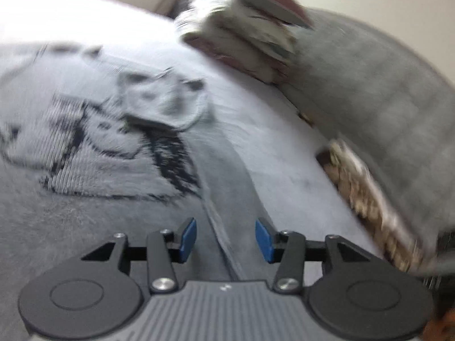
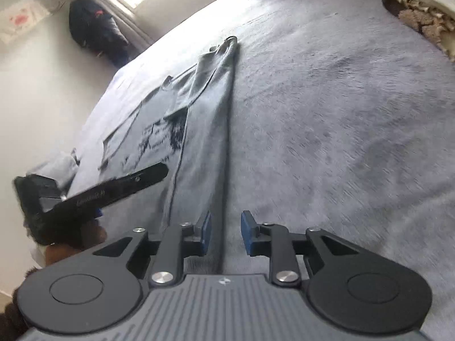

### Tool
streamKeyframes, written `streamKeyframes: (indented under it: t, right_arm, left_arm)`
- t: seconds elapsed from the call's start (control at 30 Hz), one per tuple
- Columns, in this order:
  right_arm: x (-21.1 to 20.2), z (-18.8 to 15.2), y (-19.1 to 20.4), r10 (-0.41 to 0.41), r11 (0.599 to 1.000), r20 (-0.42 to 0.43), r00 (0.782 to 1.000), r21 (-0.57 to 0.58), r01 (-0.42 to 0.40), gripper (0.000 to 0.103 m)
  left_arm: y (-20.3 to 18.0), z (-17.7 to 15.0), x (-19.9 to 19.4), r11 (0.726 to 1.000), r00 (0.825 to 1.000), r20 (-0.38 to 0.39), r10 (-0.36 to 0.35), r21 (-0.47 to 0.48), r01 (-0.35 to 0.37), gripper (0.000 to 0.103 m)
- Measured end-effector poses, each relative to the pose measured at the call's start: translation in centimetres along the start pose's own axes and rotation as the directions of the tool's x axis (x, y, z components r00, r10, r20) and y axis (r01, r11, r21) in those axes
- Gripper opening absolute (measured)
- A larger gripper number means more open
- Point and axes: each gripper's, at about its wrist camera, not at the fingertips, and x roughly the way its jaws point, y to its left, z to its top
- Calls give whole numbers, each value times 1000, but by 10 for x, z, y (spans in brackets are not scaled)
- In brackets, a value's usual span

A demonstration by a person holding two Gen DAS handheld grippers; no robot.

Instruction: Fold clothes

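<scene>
Across the bed [image 2: 327, 113], grey shirt [image 2: 199, 130] lies limp, light, partly folded; grab its long folded edge. Left gripper [image 1: 226, 240] and right gripper [image 2: 226, 234] both spread, empty.

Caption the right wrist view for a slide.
Right gripper open above the folded edge of a grey printed T-shirt on a grey fleece blanket; left gripper alongside.

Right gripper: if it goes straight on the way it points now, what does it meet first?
Probably the folded edge of the grey T-shirt, which runs forward between the open right gripper fingers on the grey blanket. Depth is unclear, so it might land on the blanket just beside that edge.
</scene>
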Motion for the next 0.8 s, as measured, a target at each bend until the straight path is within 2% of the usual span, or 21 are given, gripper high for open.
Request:
streamKeyframes:
  t: [0.17,0.37,0.43,0.63,0.7,0.8]
  right_arm:
    - [12,14,0,17,1000,3,1000,5,-17,26]
    - [23,27,-3,22,999,7,1000,24,-22,26]
    - [24,32,-5,31,999,15,999,31,-31,26]
    - [26,44,-7,54,997,30,998,45,-56,26]
    - [26,46,-6,62,997,32,998,45,-63,26]
    - [26,46,-4,81,996,32,996,37,-82,27]
  left_arm:
    - [35,26,28,974,995,23,-93,-207,96,47]
    - [65,49,61,896,980,107,-170,-396,198,48]
    - [63,55,70,891,976,104,-191,-399,217,49]
    - [41,59,75,924,974,54,-221,-308,227,66]
    - [39,57,70,908,964,35,-264,-329,261,69]
    - [40,54,67,897,961,58,-270,-347,273,70]
